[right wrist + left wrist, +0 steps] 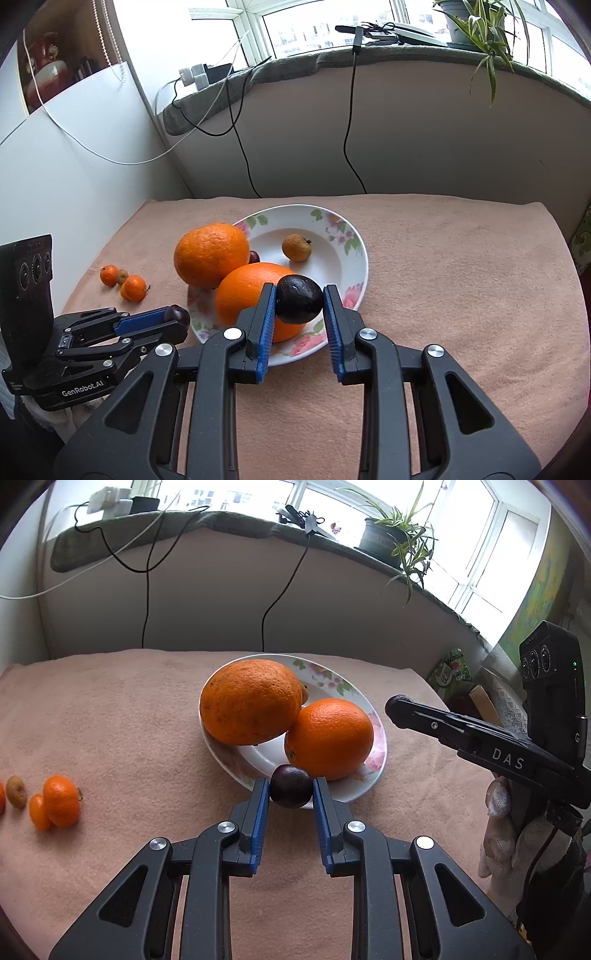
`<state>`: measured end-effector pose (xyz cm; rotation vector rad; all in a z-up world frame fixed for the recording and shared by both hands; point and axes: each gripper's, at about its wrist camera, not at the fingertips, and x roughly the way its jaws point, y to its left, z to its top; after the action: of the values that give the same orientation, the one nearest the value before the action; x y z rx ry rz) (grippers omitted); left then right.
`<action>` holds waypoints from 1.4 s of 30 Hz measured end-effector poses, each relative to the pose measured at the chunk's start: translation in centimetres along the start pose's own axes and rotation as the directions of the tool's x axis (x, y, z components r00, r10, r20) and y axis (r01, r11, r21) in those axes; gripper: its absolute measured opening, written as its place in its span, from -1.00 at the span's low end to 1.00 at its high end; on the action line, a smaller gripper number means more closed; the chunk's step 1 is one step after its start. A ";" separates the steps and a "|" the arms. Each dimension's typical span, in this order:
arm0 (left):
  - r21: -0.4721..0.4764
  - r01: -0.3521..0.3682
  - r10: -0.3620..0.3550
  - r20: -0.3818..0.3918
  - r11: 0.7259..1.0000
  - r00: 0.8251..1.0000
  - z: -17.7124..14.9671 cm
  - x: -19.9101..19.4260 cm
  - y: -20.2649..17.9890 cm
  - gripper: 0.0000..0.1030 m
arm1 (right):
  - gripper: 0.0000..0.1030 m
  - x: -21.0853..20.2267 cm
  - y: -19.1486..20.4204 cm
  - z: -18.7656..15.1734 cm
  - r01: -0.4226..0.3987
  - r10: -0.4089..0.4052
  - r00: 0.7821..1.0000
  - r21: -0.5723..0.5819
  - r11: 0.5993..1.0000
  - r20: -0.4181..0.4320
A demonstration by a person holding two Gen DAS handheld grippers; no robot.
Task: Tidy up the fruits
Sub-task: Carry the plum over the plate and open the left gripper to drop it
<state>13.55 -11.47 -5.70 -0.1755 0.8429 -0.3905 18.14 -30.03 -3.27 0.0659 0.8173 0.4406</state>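
Left gripper point(291, 794) pinches a small plum point(291, 786) at the plate point(364, 794) edge; right gripper point(300, 301) clamps a wrinkled dark fruit point(299, 299) above the plate rim. Lower each into bare plate — clear of the oranges point(251, 295) — then part the pads slowly so nothing rolls.

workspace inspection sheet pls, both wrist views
Surface: pink cloth covering the table.
Job's things: floral plate holds two oranges, a small brownish fruit and a small dark one; mandarins lie loose on the cloth.
Clutter: nothing seen.
Grippers: left gripper jaws shut on a dark plum; right gripper jaws shut on a dark fruit.
Cables: black and white leads hang from the sill.
Surroundings: window, potted plant.
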 end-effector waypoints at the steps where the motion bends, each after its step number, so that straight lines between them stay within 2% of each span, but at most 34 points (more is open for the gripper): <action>1: 0.003 -0.001 0.001 0.000 1.000 1.000 0.1 0.1 -0.1 -0.57 | -0.48 0.2 -0.3 0.1 0.002 -0.002 1.000 0.003 1.000 -0.003; 18: 0.018 -0.035 0.036 -0.009 0.999 0.999 0.2 0.7 -0.6 -0.57 | -0.48 3.1 -2.3 1.6 0.010 -0.009 0.999 0.031 0.999 -0.037; 37: 0.027 -0.048 0.048 -0.012 0.998 0.999 0.3 0.8 -0.9 -0.56 | -0.48 3.5 -2.5 1.6 -0.009 0.011 0.999 0.049 0.999 -0.049; 42: 0.026 -0.055 0.055 -0.007 0.998 0.998 0.3 0.7 -0.9 -0.41 | -0.47 3.7 -2.3 1.5 -0.013 0.015 0.998 0.047 0.999 -0.053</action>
<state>13.99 -12.54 -5.71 -0.1266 0.8477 -0.3506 22.26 -30.51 -5.27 0.1037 0.8801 0.4382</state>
